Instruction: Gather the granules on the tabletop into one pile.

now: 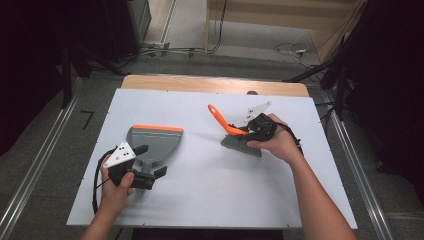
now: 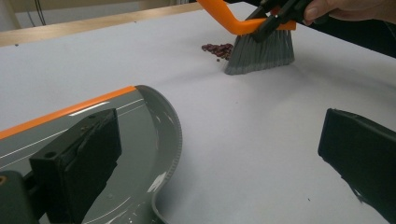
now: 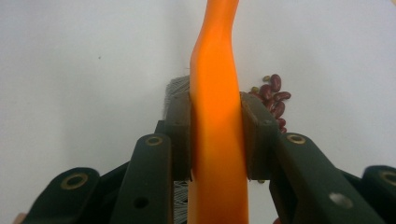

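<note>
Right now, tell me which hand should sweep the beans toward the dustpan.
Right. The right gripper is already shut on the brush, whose bristles rest beside the beans. The left gripper stands open at the dustpan, well placed to steady it.

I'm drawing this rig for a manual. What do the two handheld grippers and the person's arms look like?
Both are black. The left gripper has blocky flat-faced fingers, a white three-cornered plate with dark dots on top, and a black cable looping off it. The right gripper carries a similar plate; its fingers hang from links with brass-coloured pivots. Forearms bare, no sleeves.
</note>
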Motion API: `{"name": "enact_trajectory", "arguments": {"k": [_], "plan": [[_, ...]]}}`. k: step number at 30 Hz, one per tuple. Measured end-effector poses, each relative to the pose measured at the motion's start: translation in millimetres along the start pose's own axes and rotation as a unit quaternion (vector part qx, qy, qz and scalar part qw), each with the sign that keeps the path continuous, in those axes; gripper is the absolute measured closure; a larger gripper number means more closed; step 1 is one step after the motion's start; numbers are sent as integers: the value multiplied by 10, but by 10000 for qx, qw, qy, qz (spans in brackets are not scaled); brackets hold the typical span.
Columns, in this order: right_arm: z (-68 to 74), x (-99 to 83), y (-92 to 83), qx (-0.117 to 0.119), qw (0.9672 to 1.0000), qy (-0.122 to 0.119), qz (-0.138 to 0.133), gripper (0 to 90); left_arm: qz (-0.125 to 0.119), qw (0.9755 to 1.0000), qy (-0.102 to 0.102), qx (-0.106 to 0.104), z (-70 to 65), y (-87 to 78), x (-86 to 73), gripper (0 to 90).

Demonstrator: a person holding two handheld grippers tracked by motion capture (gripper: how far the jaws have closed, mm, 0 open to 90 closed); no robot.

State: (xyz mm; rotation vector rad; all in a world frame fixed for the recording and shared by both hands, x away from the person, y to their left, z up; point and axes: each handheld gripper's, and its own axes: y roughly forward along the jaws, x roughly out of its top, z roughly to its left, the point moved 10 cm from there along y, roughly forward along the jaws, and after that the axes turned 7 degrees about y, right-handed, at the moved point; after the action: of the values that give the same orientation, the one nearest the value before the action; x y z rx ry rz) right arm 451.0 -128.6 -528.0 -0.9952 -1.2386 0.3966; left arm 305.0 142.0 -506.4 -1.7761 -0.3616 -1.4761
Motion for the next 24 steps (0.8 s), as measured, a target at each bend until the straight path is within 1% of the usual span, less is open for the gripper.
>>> {"name": "enact_trajectory", "arguments": {"k": [5,10,14,18,20,24], "plan": [[-45,41,23,-55,10000,50,-41,672,11,10000,2,-2,-5,7,-2,0],[-125,101,50,-252,9996,90,-110,673,3,10000,-2,1,2,0,-2,0],[-157,134,76,-258,9995,124,-126,673,4,10000,-2,6,5,-4,-3,0],[-195,141,86,-295,9992,198,-167,673,3,10000,-1,5,6,-5,-2,0],[-206,142,89,-319,9989,280,-183,673,0,10000,-13,4,5,-6,-1,0],[-223,147,93,-342,9987,338,-186,673,-4,10000,-14,3,3,-6,0,0]]}}
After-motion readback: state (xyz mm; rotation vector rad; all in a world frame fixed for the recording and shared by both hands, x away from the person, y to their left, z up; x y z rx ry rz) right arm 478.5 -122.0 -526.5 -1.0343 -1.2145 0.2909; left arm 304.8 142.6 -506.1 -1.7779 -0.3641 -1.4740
